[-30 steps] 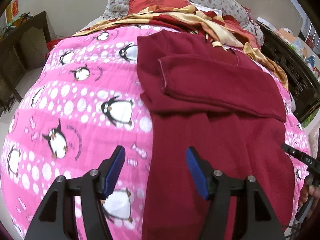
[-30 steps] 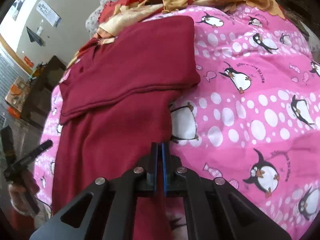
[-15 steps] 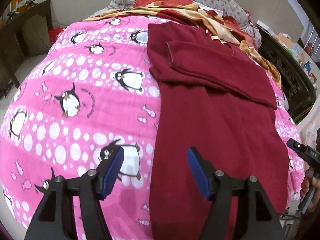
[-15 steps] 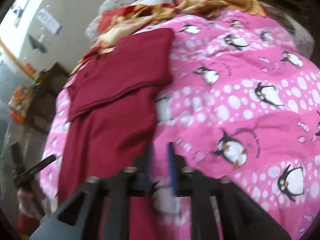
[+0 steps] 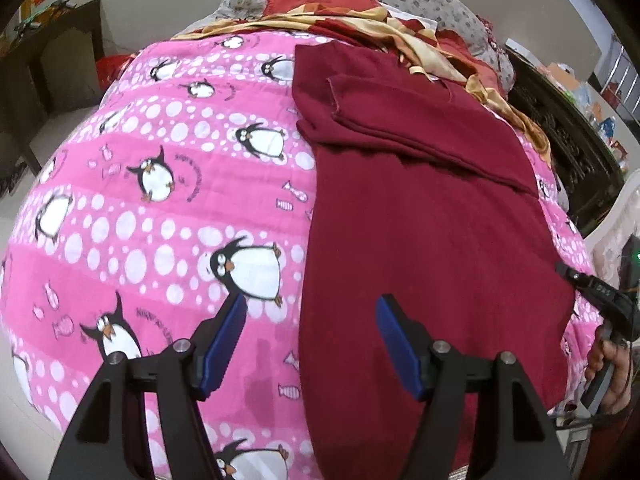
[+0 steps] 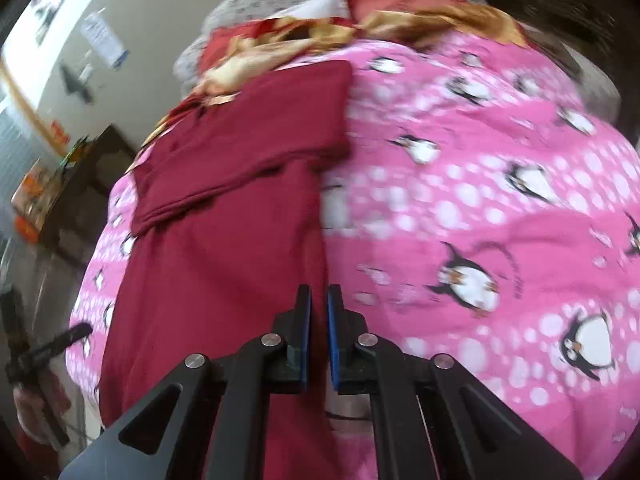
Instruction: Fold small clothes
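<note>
A dark red garment lies flat on the pink penguin quilt, its sleeves folded across the far end. My left gripper is open above the garment's left lower edge, one finger over the quilt and one over the cloth. In the right wrist view the garment lies at the left. My right gripper hovers over its right edge with the jaws a narrow gap apart and nothing held between them.
Red and yellow bedding and a patterned pillow are heaped at the far end of the bed. Dark wooden furniture stands at the right and a dark table at the left. The quilt extends to the right.
Both grippers have drawn back toward the near hem of the garment. The right gripper's jaws, shut a second ago, have parted slightly. The left gripper stays open.
</note>
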The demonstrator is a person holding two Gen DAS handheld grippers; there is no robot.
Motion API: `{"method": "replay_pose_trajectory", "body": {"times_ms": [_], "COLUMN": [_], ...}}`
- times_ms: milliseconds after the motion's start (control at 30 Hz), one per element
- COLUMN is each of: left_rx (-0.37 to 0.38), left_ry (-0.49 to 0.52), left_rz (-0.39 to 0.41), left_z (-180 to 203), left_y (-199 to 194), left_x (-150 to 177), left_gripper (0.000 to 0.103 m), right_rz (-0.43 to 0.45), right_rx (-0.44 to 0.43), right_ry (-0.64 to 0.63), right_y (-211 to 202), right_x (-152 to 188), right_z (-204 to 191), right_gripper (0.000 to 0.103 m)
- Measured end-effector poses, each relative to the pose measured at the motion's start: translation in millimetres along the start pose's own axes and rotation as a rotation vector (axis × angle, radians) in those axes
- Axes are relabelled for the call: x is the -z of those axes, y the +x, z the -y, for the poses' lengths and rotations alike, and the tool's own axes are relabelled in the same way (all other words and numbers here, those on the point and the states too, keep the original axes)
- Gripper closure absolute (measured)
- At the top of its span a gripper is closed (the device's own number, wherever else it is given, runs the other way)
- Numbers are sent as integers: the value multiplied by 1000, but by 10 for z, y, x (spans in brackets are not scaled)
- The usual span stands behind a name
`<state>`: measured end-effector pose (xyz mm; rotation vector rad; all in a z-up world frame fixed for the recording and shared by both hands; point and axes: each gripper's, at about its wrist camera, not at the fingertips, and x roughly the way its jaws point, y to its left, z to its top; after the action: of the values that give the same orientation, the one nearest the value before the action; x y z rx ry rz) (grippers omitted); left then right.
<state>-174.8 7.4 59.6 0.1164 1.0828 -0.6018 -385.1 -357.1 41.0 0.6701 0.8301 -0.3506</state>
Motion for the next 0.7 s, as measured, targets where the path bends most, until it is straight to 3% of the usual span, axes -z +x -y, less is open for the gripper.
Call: {"method": "replay_pose_trajectory", "body": {"times_ms": [133,200,267,300,500,700], "left_rx": [17,31,31,32,86,59], "left_ry": [2,2,4,4,-34,-12], "left_rz": [-40,-43,-59,-65,-138,-182], "left_z": [26,24,5,1,-36,26], "left_y": [43,24,18,18,30,48], "left_x": [70,115,164,180,392,574], "left_gripper": [32,31,31,31,30,30], "right_rz": [-11,-16,-46,-62,-155,-207], "right_rx": [-44,-80,-113,-134,-169,-217], "right_ry": [-7,-17,-30,-37,-44,-2], "right_y": [-7,-126,-262,-335,-513,-398], "right_x": [15,41,96,155,667,982], "right_z": [-69,-75,-35,-5,197,194], "right_gripper": [77,71,52,51,50,50]}}
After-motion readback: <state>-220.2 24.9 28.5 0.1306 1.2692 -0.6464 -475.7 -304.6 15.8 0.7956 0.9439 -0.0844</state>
